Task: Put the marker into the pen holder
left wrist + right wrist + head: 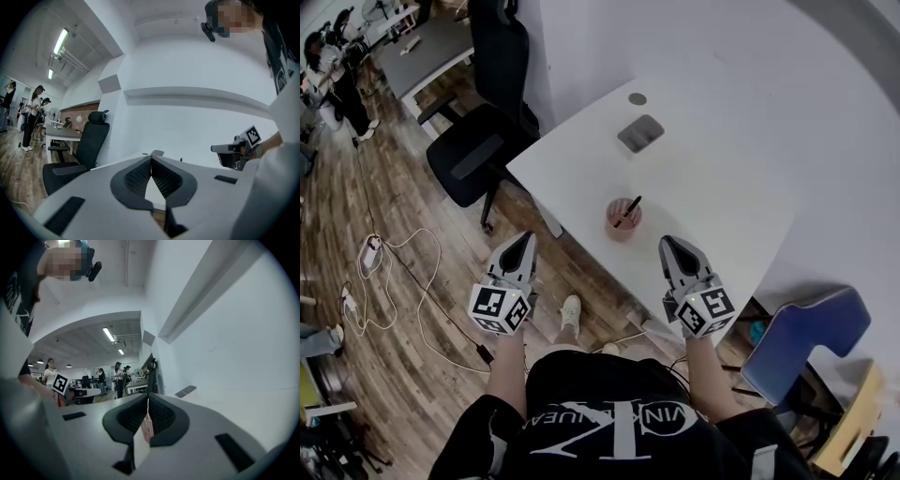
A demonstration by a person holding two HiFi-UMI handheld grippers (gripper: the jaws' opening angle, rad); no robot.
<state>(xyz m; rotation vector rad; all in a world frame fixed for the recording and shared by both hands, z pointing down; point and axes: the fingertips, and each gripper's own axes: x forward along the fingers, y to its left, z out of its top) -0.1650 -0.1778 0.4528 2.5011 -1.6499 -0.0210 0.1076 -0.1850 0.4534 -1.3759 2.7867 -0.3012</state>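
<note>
A pinkish pen holder [622, 221] stands near the front edge of the white table [712, 178], and a black marker [628, 211] leans inside it with its top sticking out. My left gripper [522, 240] hangs off the table's front corner, left of the holder, with its jaws shut and nothing in them. My right gripper [667, 243] is just right of the holder at the table's front edge, also shut and empty. In the left gripper view the jaw tips [151, 158] meet, and the right gripper [233, 153] shows at the right. The right gripper view shows its tips [147, 398] touching.
A grey flat rectangular object [639, 133] and a small round disc [637, 98] lie further back on the table. A black office chair [478, 150] stands left of the table, a blue chair [806, 337] at the right. Cables [394, 272] trail over the wooden floor. People stand far left.
</note>
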